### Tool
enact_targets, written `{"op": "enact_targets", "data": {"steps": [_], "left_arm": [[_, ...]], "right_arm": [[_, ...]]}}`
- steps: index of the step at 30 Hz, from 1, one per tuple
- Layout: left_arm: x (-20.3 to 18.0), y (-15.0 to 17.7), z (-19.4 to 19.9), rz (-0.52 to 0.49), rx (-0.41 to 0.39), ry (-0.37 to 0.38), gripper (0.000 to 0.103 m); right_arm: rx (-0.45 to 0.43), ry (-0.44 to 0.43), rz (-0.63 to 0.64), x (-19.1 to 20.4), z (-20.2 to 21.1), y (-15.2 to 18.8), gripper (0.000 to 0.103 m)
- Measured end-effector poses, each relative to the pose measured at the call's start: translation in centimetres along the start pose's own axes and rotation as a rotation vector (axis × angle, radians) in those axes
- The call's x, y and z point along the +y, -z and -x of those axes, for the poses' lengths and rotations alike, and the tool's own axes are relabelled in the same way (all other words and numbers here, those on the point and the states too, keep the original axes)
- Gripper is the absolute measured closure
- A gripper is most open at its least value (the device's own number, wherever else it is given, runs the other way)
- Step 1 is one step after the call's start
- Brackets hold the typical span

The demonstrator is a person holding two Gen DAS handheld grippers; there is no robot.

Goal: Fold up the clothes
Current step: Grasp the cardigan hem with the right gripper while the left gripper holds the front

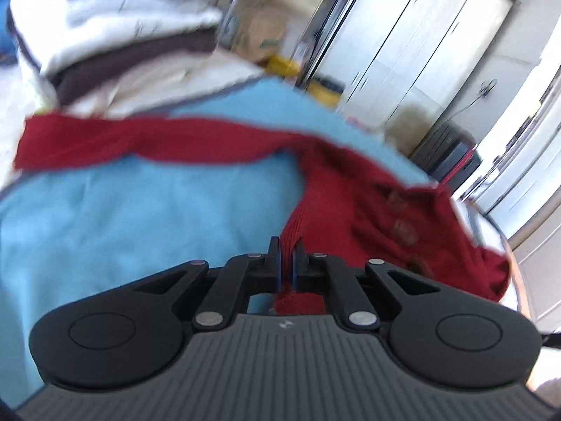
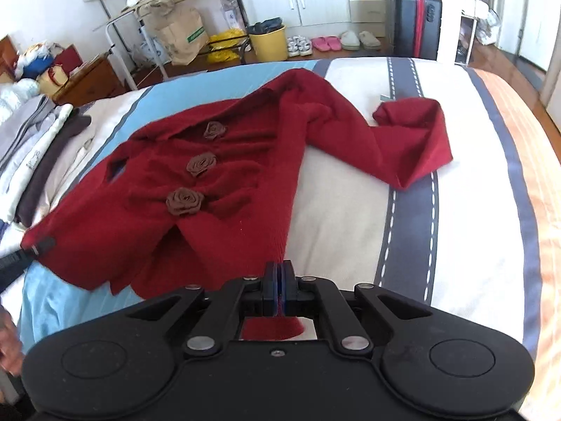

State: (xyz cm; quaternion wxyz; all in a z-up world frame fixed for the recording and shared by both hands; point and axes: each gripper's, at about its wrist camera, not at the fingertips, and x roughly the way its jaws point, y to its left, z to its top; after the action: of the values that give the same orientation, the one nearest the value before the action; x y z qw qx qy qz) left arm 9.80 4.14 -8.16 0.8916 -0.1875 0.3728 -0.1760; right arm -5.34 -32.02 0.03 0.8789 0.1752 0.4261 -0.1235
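A dark red knitted cardigan (image 2: 224, 182) with three brown fabric roses (image 2: 184, 201) down its front lies spread on the bed, one sleeve (image 2: 417, 140) bent to the right. My right gripper (image 2: 279, 266) is shut on the hem's right corner, red fabric showing between the blue pads. In the blurred left wrist view my left gripper (image 1: 286, 247) is shut on the cardigan (image 1: 368, 196) at another hem corner, and the other sleeve (image 1: 115, 140) stretches left across the blue sheet. The left gripper's tip (image 2: 38, 245) shows at the cardigan's left corner in the right wrist view.
A pile of folded clothes (image 1: 115, 24) sits at the bed's left side (image 2: 38, 140). The bed cover (image 2: 455, 231) has white, blue and orange stripes. Beyond the bed stand a yellow bin (image 2: 268, 42), a dark suitcase (image 2: 413, 17), paper bags and white cabinets (image 1: 403, 35).
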Motion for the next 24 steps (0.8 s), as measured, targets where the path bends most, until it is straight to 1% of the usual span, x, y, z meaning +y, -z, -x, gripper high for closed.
{"op": "enact_targets", "data": {"steps": [2,3,5,6,8,9,10,11,12,14,15,16,17,18,19,20,21,22,23,24], "left_arm": [[0.6,-0.1,0.4,0.025,0.001,0.037,0.098],[0.7,-0.3,0.6,0.026,-0.004,0.041,0.098],[0.7,-0.8,1.1,0.033,-0.016,0.053,0.098],[0.6,-1.1,1.5,0.043,-0.021,0.075,0.098],[0.4,-1.6,2.9,0.067,-0.027,0.135,0.098],[0.3,-1.6,3.9,0.076,-0.044,0.164,0.098],[0.1,-1.5,5.0,0.07,-0.065,0.175,0.098],[-0.2,-1.4,5.9,0.04,-0.077,0.161,0.098],[-0.5,-1.1,6.4,-0.012,-0.078,0.125,0.098],[-0.7,-0.1,6.1,-0.093,-0.021,0.052,0.098],[-0.4,0.6,5.2,-0.114,0.038,0.025,0.098],[0.0,1.3,4.0,-0.126,0.112,0.002,0.097],[0.5,2.0,2.8,-0.137,0.186,-0.021,0.097],[0.7,2.4,2.0,-0.138,0.22,-0.038,0.097],[0.9,2.7,1.6,-0.132,0.23,-0.053,0.096],[1.0,2.9,1.2,-0.126,0.24,-0.067,0.096],[1.2,3.2,0.8,-0.12,0.25,-0.081,0.096],[1.0,3.0,0.7,-0.125,0.242,-0.084,0.095],[0.6,2.7,1.1,-0.142,0.217,-0.085,0.091],[0.1,2.3,1.6,-0.163,0.187,-0.093,0.089]], "right_arm": [[-0.103,0.034,0.023,0.0,1.7,0.2,0.1],[-0.132,0.042,0.033,0.1,2.4,0.2,0.1],[-0.17,0.052,0.051,0.1,3.8,0.1,0.1],[-0.189,0.057,0.061,0.2,4.5,0.0,0.1],[-0.209,0.032,0.057,0.0,5.9,-0.1,0.1],[-0.219,0.031,0.063,-0.2,6.6,-0.1,0.1],[-0.23,0.036,0.072,-0.4,7.2,-0.1,0.1],[-0.241,0.041,0.08,-0.7,7.9,0.0,0.1],[-0.239,0.046,0.11,-0.6,8.3,0.1,0.1],[-0.165,0.08,0.173,-0.8,7.4,0.2,0.1],[-0.095,0.091,0.21,-0.6,6.4,0.3,0.1],[-0.052,0.115,0.225,-0.5,5.4,0.5,0.1],[-0.022,0.144,0.231,-0.5,4.5,0.7,0.097],[-0.007,0.166,0.219,-0.6,3.9,0.7,0.095],[0.002,0.185,0.199,-0.7,3.4,0.6,0.088],[0.002,0.177,0.174,-0.9,3.2,0.3,0.082],[-0.012,0.149,0.147,-1.0,3.3,-0.1,0.077],[-0.03,0.117,0.12,-1.1,3.5,-0.5,0.074],[-0.043,0.086,0.107,-1.1,3.5,-0.9,0.072],[-0.052,0.06,0.11,-0.9,3.5,-1.4,0.071]]}}
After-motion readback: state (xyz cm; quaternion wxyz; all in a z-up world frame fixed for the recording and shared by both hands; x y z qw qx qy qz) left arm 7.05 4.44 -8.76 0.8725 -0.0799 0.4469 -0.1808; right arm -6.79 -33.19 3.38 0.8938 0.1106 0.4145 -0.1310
